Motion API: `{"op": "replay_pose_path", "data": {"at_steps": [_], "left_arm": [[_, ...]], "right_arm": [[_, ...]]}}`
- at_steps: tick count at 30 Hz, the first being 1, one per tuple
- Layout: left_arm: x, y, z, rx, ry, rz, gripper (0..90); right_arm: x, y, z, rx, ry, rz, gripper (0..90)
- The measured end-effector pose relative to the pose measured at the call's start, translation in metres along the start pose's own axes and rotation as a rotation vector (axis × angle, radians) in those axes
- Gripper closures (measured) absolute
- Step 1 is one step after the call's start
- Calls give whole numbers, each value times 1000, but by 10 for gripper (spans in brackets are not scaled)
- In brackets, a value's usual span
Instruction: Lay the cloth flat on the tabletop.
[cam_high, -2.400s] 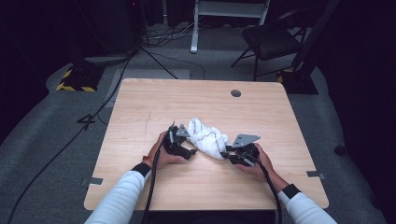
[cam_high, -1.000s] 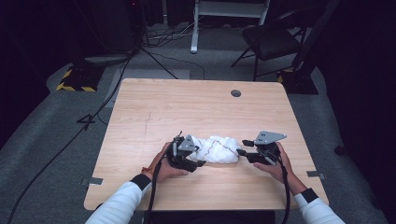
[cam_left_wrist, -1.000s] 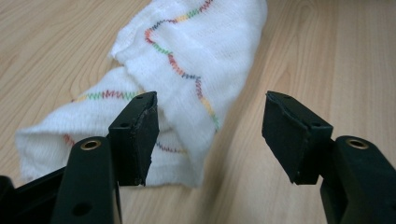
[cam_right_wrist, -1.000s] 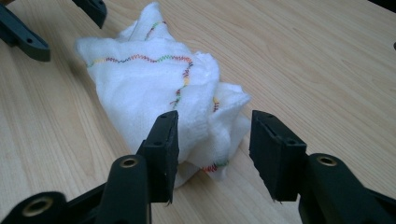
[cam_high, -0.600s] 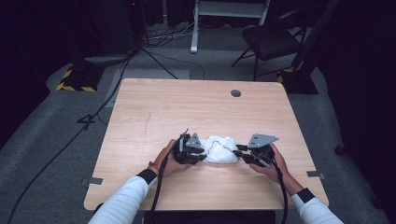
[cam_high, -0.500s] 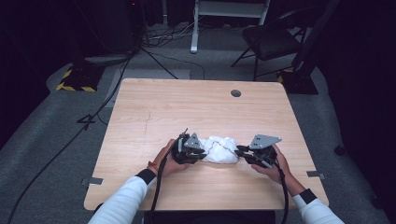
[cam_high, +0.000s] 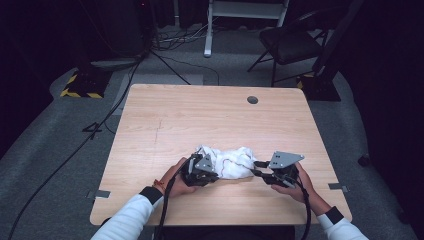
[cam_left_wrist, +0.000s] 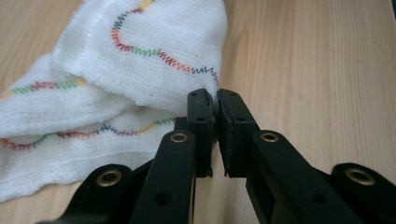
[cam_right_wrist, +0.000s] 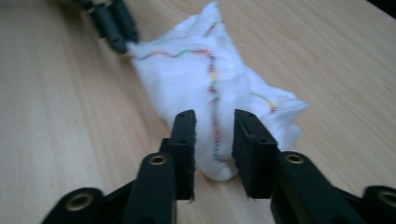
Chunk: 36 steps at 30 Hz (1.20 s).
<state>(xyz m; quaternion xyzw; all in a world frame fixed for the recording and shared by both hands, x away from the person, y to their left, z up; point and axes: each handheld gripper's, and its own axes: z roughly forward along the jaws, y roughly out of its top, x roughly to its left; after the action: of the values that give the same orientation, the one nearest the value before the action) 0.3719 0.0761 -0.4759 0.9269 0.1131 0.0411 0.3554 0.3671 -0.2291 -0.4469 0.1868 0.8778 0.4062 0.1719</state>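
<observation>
My left tool (cam_left_wrist: 215, 100) pinches an edge of the white cloth (cam_high: 231, 162), which lies bunched on the counter (cam_high: 210, 120) between my hands. My right tool (cam_right_wrist: 212, 128) stands parted around the cloth's other end.

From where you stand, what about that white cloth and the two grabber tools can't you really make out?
- High view: the left gripper sits against the cloth, and its tips are too small to read.
- Left gripper view: the cloth runs off the left edge, so its full shape is cut off.
- Right gripper view: the picture is blurred; whether the right gripper touches the cloth is unclear.
- Cloth's underside: hidden by its own folds.
</observation>
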Motion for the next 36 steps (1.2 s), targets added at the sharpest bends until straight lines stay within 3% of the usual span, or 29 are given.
{"op": "replay_pose_path", "data": {"at_steps": [2, 5, 7, 8, 9, 11, 12, 13, 14, 18, 20, 23, 25, 27, 28, 30, 32, 35, 36], "left_arm": [[-3, -2, 1, 9, -8, 4, 828], [-6, -6, 1, 27, -17, -2, 812], [-6, -7, 1, 27, -15, -2, 767], [-5, -7, 0, 14, -13, -10, 735], [-3, -6, -1, -7, 11, -36, 671], [0, -5, -3, -20, 17, -60, 592], [3, -6, -4, -46, 19, -80, 523], [7, -5, -5, -64, 39, -113, 523], [15, -4, -6, -89, 50, -171, 421], [22, 1, -5, -131, 65, -210, 330], [25, 5, -1, -136, 79, -203, 305], [30, 11, 8, -124, 55, -208, 351], [31, 14, 16, -78, 41, -186, 433], [31, 14, 18, -70, 27, -176, 583], [30, 14, 18, -56, 18, -169, 583], [25, 14, 16, -48, 4, -123, 775], [22, 14, 15, -51, -4, -111, 821], [3, 17, 7, -62, -25, -33, 836], [3, 17, 7, -62, -25, -33, 836]], "right_arm": [[-3, 0, 1, -1, -16, 13, 578], [-8, -2, 6, 4, 6, 43, 545], [-7, -2, 11, 16, 26, 36, 563], [-5, -2, 14, 31, 41, 17, 645], [-3, -2, 15, 41, 43, 1, 680], [-1, -2, 16, 50, 48, -11, 705], [0, -2, 18, 60, 59, -25, 766], [0, -2, 18, 60, 59, -25, 766], [1, -3, 19, 62, 65, -35, 817], [1, -3, 19, 64, 75, -41, 852], [2, -3, 18, 59, 81, -52, 855], [5, -3, 13, 51, 104, -77, 857], [7, -5, 10, 49, 117, -87, 857], [8, -6, 7, 56, 119, -101, 857], [8, -6, 7, 56, 119, -101, 857], [9, -8, 5, 57, 129, -109, 857], [10, -9, 4, 60, 130, -107, 857], [16, -15, 1, 84, 116, -120, 856], [16, -15, 1, 84, 116, -120, 856]]}}
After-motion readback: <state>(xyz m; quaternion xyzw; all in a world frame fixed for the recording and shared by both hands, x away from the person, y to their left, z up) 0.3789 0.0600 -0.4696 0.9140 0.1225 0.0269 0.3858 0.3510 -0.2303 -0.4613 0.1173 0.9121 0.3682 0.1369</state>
